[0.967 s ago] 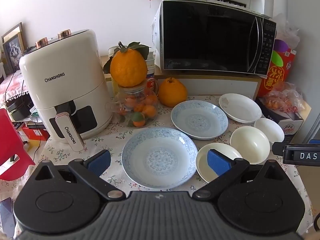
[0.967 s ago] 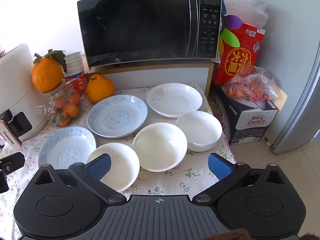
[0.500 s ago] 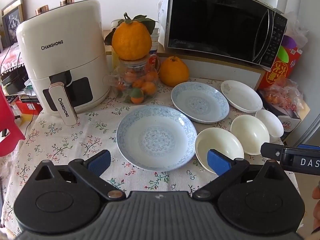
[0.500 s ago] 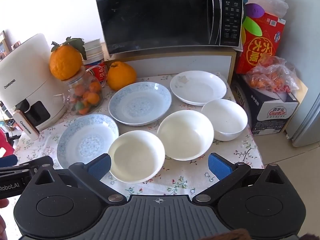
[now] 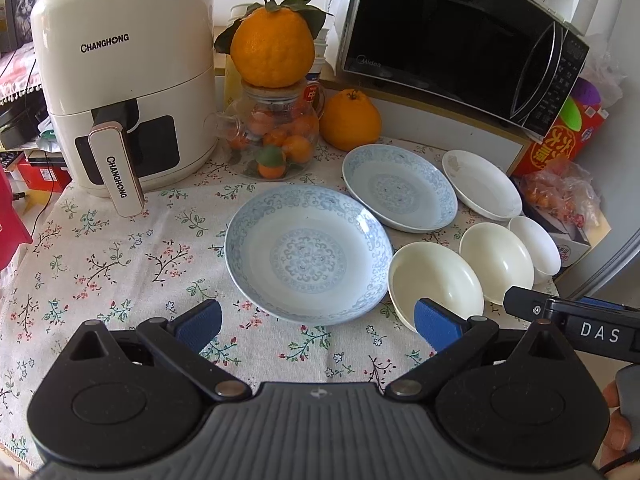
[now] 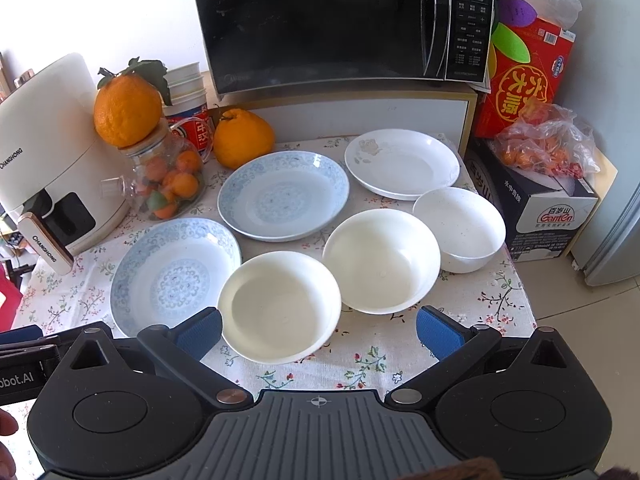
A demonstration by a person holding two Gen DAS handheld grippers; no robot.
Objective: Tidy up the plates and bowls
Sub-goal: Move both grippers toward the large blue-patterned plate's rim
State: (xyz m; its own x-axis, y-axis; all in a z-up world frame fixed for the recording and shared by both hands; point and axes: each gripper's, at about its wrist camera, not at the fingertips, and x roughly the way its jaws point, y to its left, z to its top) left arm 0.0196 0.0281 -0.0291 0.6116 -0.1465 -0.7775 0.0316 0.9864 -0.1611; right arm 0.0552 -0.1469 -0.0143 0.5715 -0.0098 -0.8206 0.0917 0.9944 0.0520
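Over the flowered desk [image 5: 104,256] both of my claws hang with nothing in them. My left claw [image 5: 318,322] is spread wide, its blue pads [image 5: 200,322] apart above the cloth, and the near blue-patterned plate [image 5: 308,254] lies at twelve o'clock just beyond them. A second blue plate [image 5: 400,188] sits at one o'clock, with a white plate [image 5: 482,184] further round toward two. My right claw [image 6: 320,330] is spread just as wide, its pads [image 6: 438,330] on either side of the nearest cream bowl [image 6: 280,306] but not touching it. The middle cream bowl [image 6: 382,260] stands at one o'clock, close beside the first, and a speckled white bowl [image 6: 460,228] at two. An air fryer [image 5: 124,80] stands at ten o'clock in my left view, a microwave [image 6: 344,20] at twelve in the right.
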